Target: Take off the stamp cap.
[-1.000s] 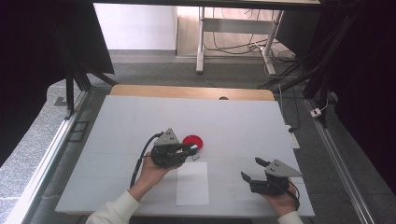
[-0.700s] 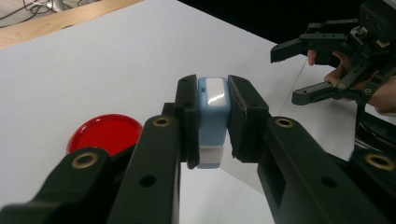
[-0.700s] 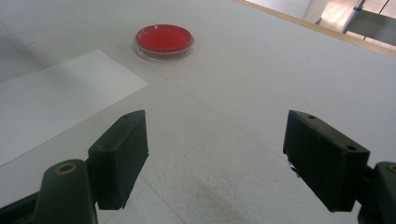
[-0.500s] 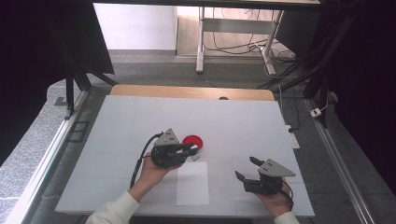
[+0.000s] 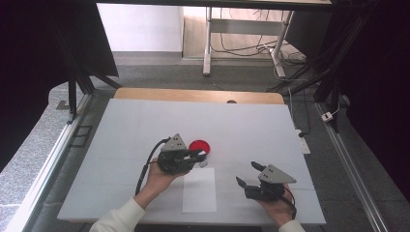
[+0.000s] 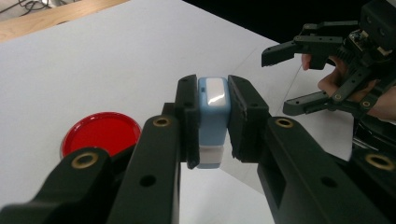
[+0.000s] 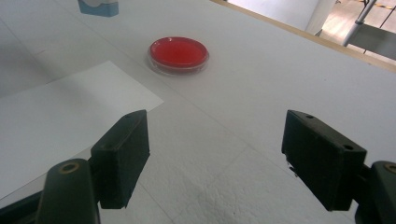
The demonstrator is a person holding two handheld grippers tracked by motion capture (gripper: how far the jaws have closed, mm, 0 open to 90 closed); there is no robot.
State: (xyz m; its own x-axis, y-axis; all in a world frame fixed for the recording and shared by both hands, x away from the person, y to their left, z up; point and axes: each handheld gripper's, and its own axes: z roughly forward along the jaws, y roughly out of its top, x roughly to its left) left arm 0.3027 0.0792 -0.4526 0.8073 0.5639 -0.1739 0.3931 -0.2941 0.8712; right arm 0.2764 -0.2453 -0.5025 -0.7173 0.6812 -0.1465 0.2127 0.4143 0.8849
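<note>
Left gripper clamps a blue-and-white block, its sides hidden by the pads; right gripper gapes empty.

Table bright, evenly lit; dark surrounds. Glare on stamp. Near jaws soft, shadows faint.

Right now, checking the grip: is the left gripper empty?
No, the left gripper is clamped on a small blue and white block.
</note>
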